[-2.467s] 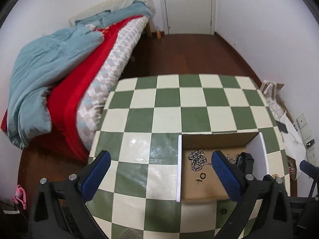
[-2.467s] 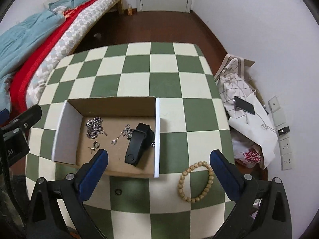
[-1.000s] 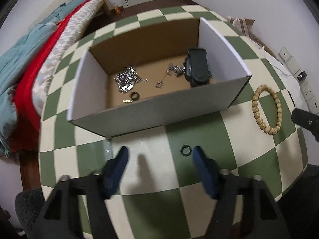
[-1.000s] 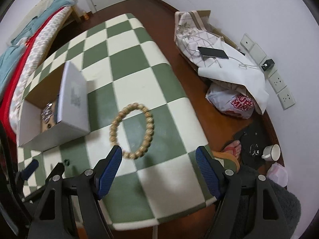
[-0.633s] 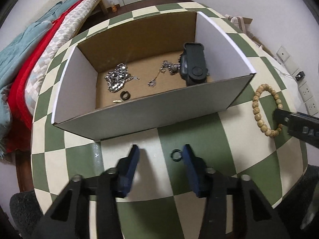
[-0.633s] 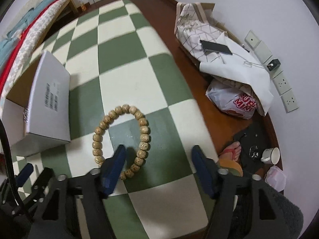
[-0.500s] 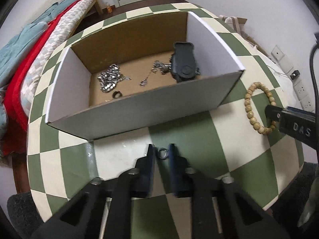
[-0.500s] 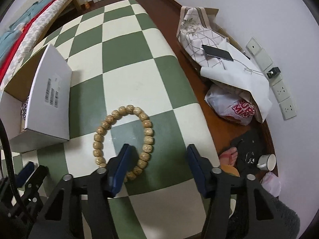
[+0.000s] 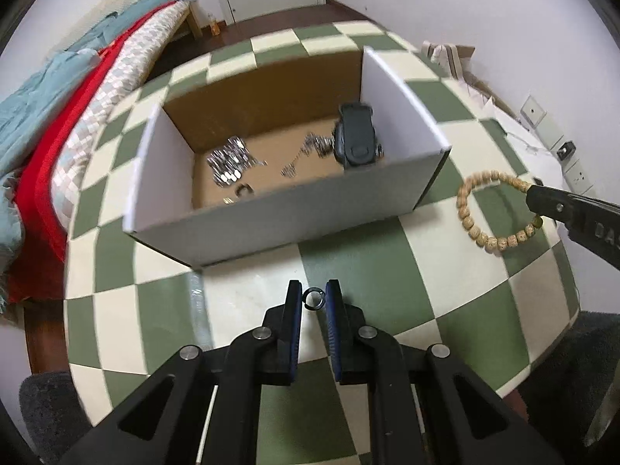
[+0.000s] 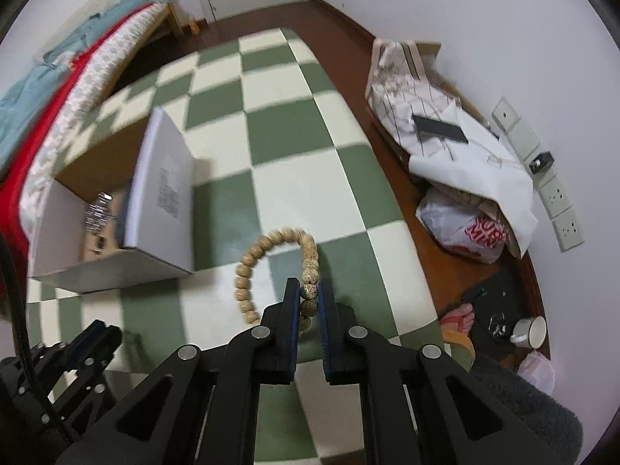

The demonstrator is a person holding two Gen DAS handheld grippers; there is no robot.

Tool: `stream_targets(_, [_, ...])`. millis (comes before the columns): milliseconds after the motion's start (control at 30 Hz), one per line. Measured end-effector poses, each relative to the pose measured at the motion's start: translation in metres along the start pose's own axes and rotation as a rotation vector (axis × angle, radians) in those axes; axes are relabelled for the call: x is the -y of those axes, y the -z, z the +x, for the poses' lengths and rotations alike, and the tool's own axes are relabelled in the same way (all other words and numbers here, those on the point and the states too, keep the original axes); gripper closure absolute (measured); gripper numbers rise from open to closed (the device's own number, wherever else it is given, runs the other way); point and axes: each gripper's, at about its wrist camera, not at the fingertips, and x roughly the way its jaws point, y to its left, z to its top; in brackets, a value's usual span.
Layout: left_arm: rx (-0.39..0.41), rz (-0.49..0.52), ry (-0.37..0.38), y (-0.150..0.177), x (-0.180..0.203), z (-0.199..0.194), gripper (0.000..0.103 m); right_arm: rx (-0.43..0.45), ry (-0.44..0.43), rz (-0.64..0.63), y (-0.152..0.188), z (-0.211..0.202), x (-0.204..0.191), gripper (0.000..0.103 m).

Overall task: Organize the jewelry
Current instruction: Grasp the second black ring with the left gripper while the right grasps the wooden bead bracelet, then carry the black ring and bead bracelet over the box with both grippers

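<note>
My left gripper (image 9: pixel 314 299) is shut on a small black ring (image 9: pixel 314 298), just above the checkered table in front of the open cardboard box (image 9: pixel 271 219). The box holds silver chains (image 9: pixel 228 164), a black watch (image 9: pixel 356 139) and a small ring (image 9: pixel 243 190). My right gripper (image 10: pixel 310 291) is shut on the wooden bead bracelet (image 10: pixel 271 248), which lifts off the table to the right of the box (image 10: pixel 162 190). The bracelet (image 9: pixel 480 209) and the right gripper's tip (image 9: pixel 550 203) also show in the left wrist view.
The green and cream checkered table (image 9: pixel 348 248) ends close below both grippers. A bed with red and blue covers (image 9: pixel 58 116) stands at the left. Bags, a phone (image 10: pixel 440 128) and wall sockets (image 10: pixel 558 197) lie on the floor at the right.
Both grippers came down to the table and closed: the left on the black ring, the right on the bead bracelet. The bracelet's near side is now lifted.
</note>
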Motion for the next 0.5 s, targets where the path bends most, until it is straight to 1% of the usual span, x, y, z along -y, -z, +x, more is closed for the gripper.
stream_targets(267, [0.123,-0.061,-0.011,-0.015,-0.029,-0.061,0.094,0.113,-0.050,-0.071,0.003,-0.068,-0.027,0.093])
stream_targets(500, [0.210,-0.114,-0.027,-0.025,-0.059,-0.107,0.094,0.168,-0.098,-0.119,0.008,-0.104,-0.055,0.094])
